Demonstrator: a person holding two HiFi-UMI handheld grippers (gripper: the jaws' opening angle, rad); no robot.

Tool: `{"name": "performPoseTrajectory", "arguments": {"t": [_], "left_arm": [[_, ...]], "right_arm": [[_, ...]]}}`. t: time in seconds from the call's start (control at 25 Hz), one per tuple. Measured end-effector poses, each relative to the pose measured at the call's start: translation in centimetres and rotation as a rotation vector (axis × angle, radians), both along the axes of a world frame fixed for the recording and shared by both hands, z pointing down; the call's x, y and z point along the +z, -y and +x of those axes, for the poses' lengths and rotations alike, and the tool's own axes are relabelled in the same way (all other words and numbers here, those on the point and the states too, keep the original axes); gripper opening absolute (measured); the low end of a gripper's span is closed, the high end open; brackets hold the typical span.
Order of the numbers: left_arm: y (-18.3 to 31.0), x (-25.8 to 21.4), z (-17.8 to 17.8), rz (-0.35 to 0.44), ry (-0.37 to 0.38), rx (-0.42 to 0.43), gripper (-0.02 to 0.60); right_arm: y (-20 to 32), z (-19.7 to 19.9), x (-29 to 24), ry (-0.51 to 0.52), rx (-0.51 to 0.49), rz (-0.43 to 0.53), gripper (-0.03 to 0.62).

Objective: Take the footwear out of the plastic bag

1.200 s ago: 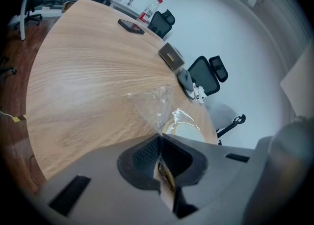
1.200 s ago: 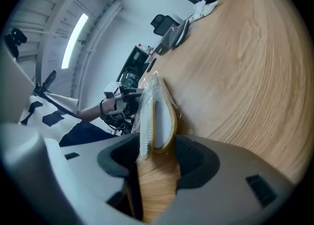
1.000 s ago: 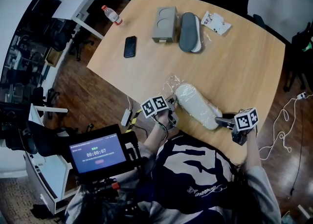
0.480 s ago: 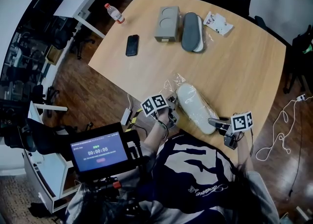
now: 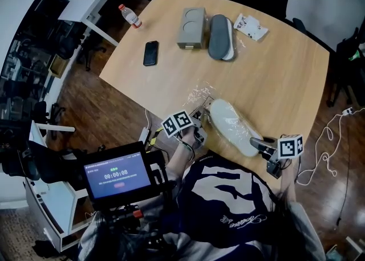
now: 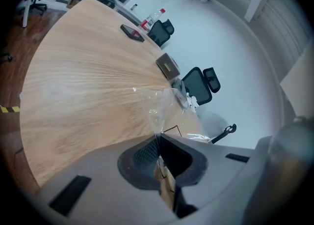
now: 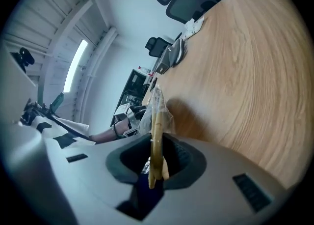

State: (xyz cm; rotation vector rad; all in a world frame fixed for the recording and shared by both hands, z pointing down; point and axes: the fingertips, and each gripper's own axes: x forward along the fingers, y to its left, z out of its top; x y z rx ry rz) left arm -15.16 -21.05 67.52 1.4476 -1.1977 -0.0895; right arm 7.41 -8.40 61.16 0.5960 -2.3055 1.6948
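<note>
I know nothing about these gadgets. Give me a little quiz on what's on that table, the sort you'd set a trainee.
1. True or false: the left tool pinches the clear plastic bag.
2. Which lies nearest the grey box? A phone; B grey-soled slipper; C bottle.
3. How many slippers show in the head view?
Key: 1 true; 2 B; 3 two, and the white slipper is bagged.

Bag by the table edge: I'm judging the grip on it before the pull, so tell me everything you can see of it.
The bag is clear, thin, crinkled film, aslant at the wooden table's near edge, with a white slipper inside. Its loose, empty end bunches toward the left gripper, whose jaws are shut on the film. The right gripper, jaws just closing, pinches the opposite end, film and slipper edge together.
</note>
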Motion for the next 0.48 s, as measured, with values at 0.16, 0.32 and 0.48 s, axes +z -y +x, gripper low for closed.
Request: {"name": "performPoseTrajectory", "arguments": {"t": [0.16, 0.32, 0.48], "left_arm": [[0.7, -0.8, 0.2, 0.031, -0.030, -0.027, 0.006], [1.1, -1.1, -0.1, 0.053, -0.013, -0.030, 0.006], [1.8, -1.0, -1.3, 0.050, 0.013, -0.070, 0.006]], "right_arm": [[-0.2, 0.2, -0.7, -0.018, 0.038, 0.009, 0.071], [-0.2, 0.2, -1.4, -0.023, 0.073, 0.048, 0.071], [-0.6, -0.4, -2.1, -0.015, 0.075, 0.046, 0.071]]}}
